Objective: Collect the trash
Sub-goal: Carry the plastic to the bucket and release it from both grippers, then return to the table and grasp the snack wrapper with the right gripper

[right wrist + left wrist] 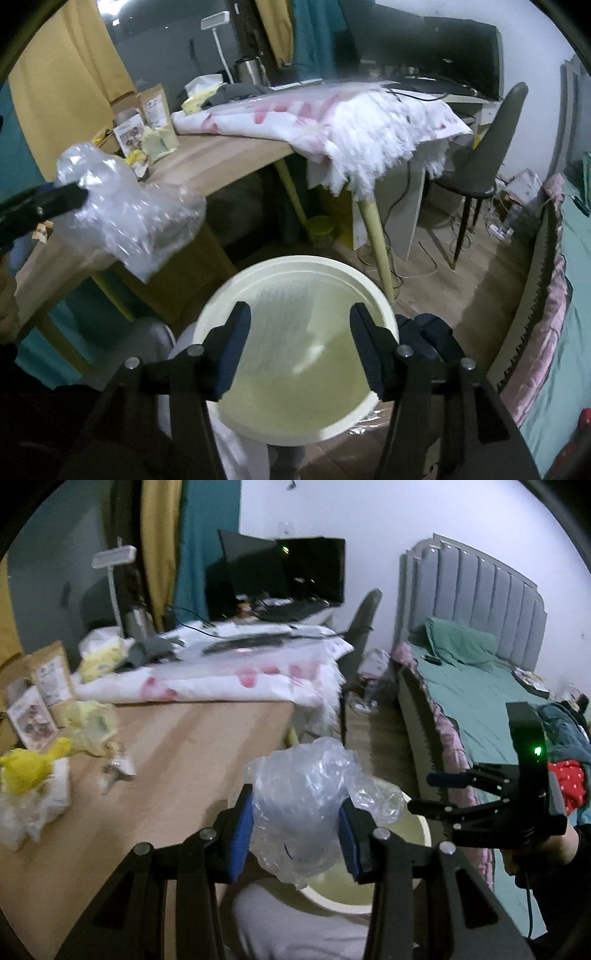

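My left gripper [297, 821] is shut on a crumpled clear plastic bag [303, 805] and holds it in the air past the wooden table's [177, 760] edge, above the cream round bin [417, 819]. The same bag [129, 218] shows in the right wrist view, up left of the bin [295, 354]. My right gripper [299, 343] is open and empty, hovering over the bin's mouth; it also shows in the left wrist view [436, 794]. More trash lies on the table at left: yellow wrappers [26, 768] and small scraps [116, 768].
A white and pink cloth [229, 675] covers the table's far end. Paper pouches [48, 679] stand at the left edge. A grey chair [484, 147] and a desk with monitors [288, 572] lie beyond. A bed [476, 698] runs along the right.
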`<state>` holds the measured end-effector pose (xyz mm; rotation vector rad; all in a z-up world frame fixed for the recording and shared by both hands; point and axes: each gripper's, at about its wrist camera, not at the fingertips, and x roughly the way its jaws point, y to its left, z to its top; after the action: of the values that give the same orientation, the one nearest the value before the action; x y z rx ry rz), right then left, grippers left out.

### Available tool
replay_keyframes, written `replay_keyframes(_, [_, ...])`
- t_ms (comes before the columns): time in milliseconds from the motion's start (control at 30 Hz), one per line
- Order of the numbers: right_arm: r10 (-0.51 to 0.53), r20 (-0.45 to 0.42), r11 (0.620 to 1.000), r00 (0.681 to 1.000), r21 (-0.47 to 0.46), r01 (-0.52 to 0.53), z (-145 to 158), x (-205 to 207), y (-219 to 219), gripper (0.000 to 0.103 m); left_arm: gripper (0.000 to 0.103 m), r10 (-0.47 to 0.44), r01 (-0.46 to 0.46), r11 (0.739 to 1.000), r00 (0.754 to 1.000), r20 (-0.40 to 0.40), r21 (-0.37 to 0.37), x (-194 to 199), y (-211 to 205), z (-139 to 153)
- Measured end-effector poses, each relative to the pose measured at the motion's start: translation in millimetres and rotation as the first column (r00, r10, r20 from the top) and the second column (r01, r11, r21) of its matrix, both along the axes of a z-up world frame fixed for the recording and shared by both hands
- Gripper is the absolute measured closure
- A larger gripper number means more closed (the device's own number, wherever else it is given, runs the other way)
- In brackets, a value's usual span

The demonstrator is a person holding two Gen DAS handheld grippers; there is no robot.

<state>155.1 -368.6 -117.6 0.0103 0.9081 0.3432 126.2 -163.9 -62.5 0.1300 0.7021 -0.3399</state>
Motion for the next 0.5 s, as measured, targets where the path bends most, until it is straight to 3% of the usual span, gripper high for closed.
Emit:
replay_keyframes(167, [-0.059,0.001,0.998,0.998,-0.017,0.059,3,-2,-23,0.049,0.061,-0.072,0.067,0.997,0.994,-0.088,-0.049,24,-22,-21])
replay_keyframes(333, [-0.106,0.007,0.994,0.994,-0.039,0.107,10,-8,-40,0.049,0.054,-0.111,0.099,0.992,0.977,-0.179,-0.075,42,-42,-42])
replay_keyframes(400, [-0.12,0.009,0.992,0.993,-0.041,0.12,12,-9,-44,0.049,0.042,-0.118,0.1,0.991,0.967,-0.227,-0.088,48,-46,-49])
replay_keyframes(500, [-0.127,0.017,0.991,0.992,-0.044,0.127,16,-9,-45,0.049,0.038,-0.118,0.1,0.991,0.965,-0.234,-0.088,48,-46,-52])
